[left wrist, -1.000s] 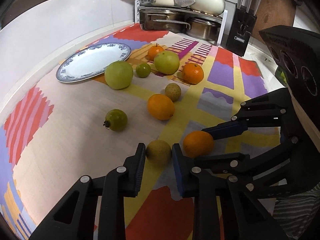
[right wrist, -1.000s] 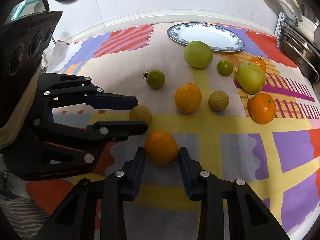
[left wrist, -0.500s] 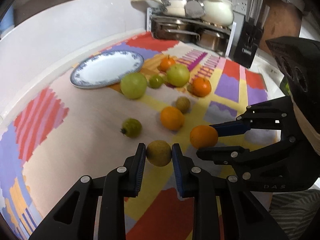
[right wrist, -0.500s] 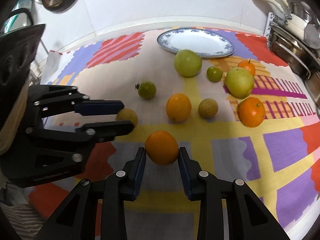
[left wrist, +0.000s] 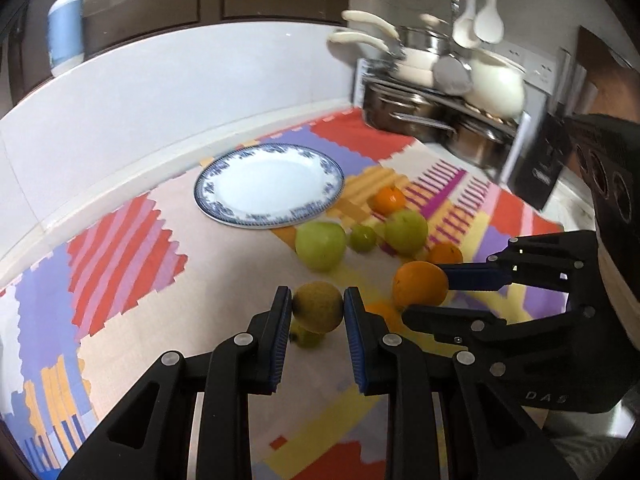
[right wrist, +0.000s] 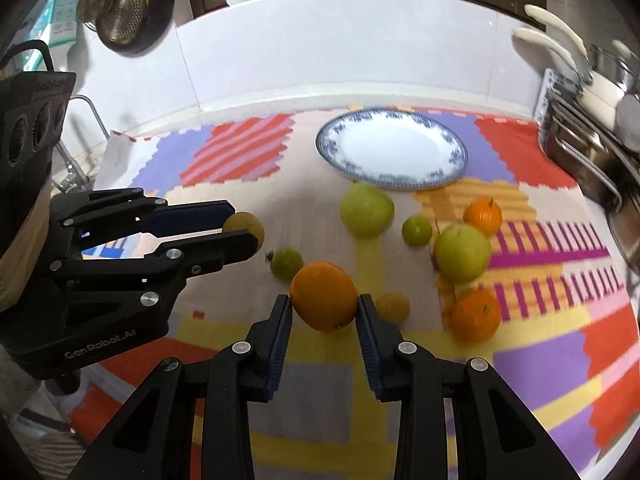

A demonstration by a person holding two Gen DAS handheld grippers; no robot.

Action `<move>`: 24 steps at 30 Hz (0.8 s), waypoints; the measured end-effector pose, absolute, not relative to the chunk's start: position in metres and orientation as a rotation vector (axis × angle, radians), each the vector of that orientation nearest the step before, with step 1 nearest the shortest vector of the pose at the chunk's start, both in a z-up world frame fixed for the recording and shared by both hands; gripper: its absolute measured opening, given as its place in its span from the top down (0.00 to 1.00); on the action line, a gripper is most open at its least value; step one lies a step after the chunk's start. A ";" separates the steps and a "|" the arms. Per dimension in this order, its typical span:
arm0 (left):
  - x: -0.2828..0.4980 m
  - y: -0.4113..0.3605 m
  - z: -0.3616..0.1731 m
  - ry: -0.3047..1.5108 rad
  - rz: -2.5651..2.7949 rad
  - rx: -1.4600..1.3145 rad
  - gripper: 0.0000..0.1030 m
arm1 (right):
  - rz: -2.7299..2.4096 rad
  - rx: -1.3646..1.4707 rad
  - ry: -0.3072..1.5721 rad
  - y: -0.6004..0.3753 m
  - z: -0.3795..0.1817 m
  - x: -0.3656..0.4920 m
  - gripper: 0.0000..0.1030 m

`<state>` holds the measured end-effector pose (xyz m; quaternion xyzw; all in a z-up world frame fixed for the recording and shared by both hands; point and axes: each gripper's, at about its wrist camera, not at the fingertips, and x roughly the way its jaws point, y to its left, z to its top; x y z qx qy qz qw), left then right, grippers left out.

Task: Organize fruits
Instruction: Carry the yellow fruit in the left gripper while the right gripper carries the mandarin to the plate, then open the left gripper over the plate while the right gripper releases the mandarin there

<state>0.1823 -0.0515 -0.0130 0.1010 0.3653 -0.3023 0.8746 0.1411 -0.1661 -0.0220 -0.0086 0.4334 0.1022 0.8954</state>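
My left gripper (left wrist: 316, 308) is shut on a yellow-brown round fruit (left wrist: 318, 307) and holds it above the mat; it also shows in the right wrist view (right wrist: 244, 229). My right gripper (right wrist: 323, 308) is shut on an orange (right wrist: 323, 296), also lifted; the orange shows in the left wrist view (left wrist: 419, 283). A blue-rimmed white plate (left wrist: 270, 185) (right wrist: 392, 148) lies empty at the back of the mat. Green apples (right wrist: 366, 210) (right wrist: 462, 252), small green fruits (right wrist: 416, 230) (right wrist: 286, 264), tangerines (right wrist: 482, 214) (right wrist: 474, 314) and a yellow-brown fruit (right wrist: 394, 307) lie on the mat.
A colourful patterned mat (left wrist: 120, 248) covers the counter. Steel pots on a rack (left wrist: 420, 116) and a black knife block (left wrist: 540, 164) stand at the back right. A white wall (left wrist: 160, 92) runs behind the plate. A sink tap (right wrist: 76, 168) is at the left.
Both grippers have lifted their fruits off the mat and moved forward toward the plate, which now looks nearer and more central in both views.
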 end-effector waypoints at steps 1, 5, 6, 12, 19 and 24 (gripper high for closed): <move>0.184 -0.053 -0.012 0.764 -0.614 0.207 0.74 | 0.222 -0.035 0.887 -0.168 -0.020 0.145 0.67; 0.200 -0.062 -0.007 0.774 -0.563 0.189 0.74 | 0.239 -0.061 0.873 -0.178 -0.016 0.164 0.67; 0.204 -0.063 -0.005 0.771 -0.553 0.189 0.74 | 0.236 -0.073 0.866 -0.181 -0.014 0.170 0.67; 0.236 -0.077 0.001 0.774 -0.523 0.178 0.74 | 0.221 -0.125 0.833 -0.201 0.003 0.212 0.67; 0.293 -0.085 -0.005 0.845 -0.488 0.133 0.74 | 0.238 -0.126 0.888 -0.214 0.008 0.276 0.67; 0.327 -0.092 -0.016 0.892 -0.480 0.148 0.74 | 0.251 -0.091 0.975 -0.219 -0.010 0.316 0.67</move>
